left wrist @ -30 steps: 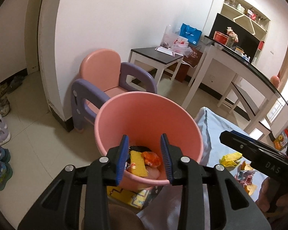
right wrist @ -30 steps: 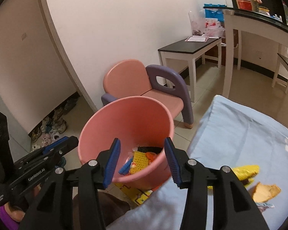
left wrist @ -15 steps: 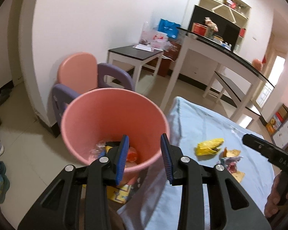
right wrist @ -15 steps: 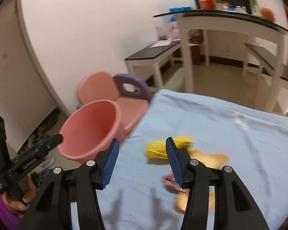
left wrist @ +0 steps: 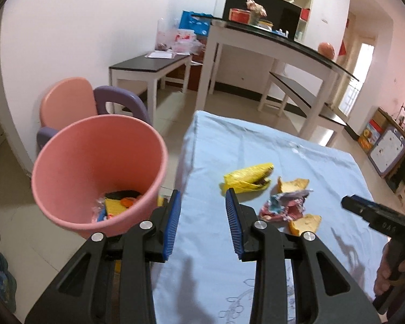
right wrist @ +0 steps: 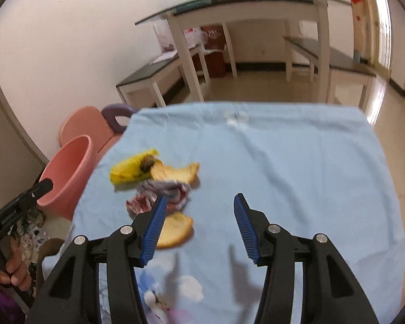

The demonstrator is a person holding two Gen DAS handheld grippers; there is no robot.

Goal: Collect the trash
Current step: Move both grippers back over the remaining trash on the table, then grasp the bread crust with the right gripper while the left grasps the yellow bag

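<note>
Crumpled yellow wrapper — torn, dark-smeared — lies on blue cloth; both grippers' fingers parted, empty.

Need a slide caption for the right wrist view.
Open right gripper above blue cloth, empty, near bread pieces, crumpled wrapper, yellow packet.

So the bucket is a salmon pink, and the kid's chair behind it matches that pink but has purple armrests. Tablecloth is pale blue with a faint printed pattern near the close edge, white and pinkish blotches in the right wrist view. On it: a bright yellow wrapper with a dark patch, a crumpled wrapper in red, white and light blue, and two golden-orange bread pieces. Both grippers are black with blue ribbed pads. Side tables are white with black tops.
</note>
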